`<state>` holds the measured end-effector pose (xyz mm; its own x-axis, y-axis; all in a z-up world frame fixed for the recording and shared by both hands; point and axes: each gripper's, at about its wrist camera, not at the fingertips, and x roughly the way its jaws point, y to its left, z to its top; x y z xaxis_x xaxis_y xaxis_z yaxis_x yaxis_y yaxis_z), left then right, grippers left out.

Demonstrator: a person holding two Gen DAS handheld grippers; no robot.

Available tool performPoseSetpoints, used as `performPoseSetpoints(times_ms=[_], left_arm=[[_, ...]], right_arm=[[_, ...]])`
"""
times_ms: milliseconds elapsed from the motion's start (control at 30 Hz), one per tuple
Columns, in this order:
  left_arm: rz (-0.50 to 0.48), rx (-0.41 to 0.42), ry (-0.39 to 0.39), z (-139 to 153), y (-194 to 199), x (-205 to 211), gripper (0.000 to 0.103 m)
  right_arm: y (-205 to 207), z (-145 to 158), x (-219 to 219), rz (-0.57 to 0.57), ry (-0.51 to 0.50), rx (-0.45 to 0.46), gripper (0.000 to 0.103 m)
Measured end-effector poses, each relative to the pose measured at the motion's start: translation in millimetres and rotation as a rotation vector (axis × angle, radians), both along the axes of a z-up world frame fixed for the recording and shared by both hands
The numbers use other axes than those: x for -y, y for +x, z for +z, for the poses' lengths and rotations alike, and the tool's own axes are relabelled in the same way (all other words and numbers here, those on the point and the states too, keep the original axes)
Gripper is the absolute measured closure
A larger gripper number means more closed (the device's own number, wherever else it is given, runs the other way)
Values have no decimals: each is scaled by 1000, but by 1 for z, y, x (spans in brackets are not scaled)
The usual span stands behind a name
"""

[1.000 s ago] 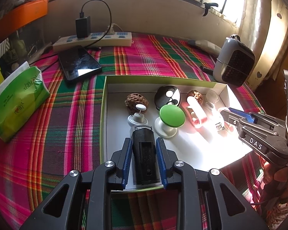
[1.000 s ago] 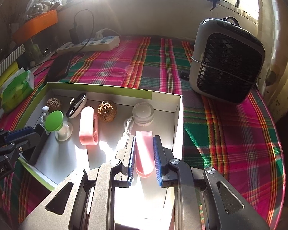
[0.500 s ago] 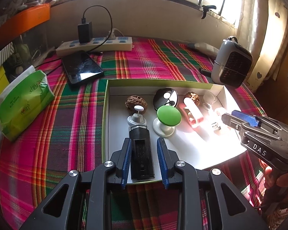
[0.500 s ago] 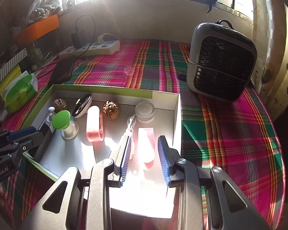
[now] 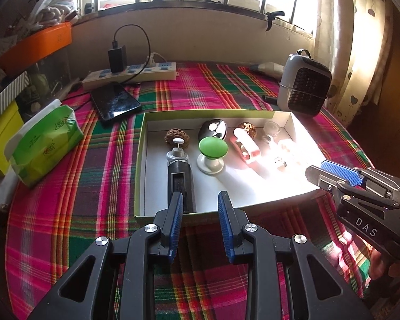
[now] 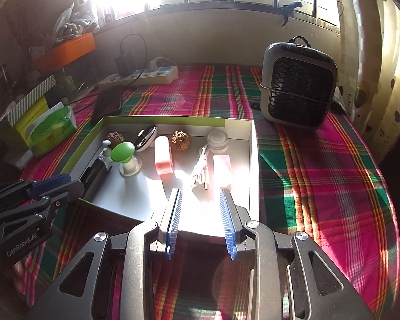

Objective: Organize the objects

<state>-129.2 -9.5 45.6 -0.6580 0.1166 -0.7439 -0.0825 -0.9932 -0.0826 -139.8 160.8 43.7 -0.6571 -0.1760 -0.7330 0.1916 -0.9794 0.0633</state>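
Box [image 5: 140, 160] on table; phone [image 5: 114, 104] behind box; fan [image 6: 298, 90] right; tissue pack [image 5: 45, 144] left

In the left wrist view, sun glare at centre right washes out the cable [image 5: 280, 161] and the pink item beside it in the tray [image 5: 140, 160]. The black device's [image 5: 180, 184] near end hides behind the left gripper [image 5: 200, 200]. At lower left of the right wrist view, that gripper's body runs off frame.

Plaid pink-green cloth [image 5: 66, 213]; green-rimmed white box [image 5: 140, 160]; green knob [image 5: 213, 148].
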Motion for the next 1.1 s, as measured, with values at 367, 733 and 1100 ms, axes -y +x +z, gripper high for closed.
performPoseSetpoints(times_ms=[367, 733, 1100], left_arm=[[-9, 19, -20, -14, 28, -17, 78], [13, 63, -46, -35, 38, -21, 78], [36, 41, -48, -37, 41, -24, 76]], right_arm=[[32, -11, 5, 0, 12, 7, 63], [46, -33, 4, -15, 10, 67, 62], [50, -39, 4, -35, 43, 64, 52]])
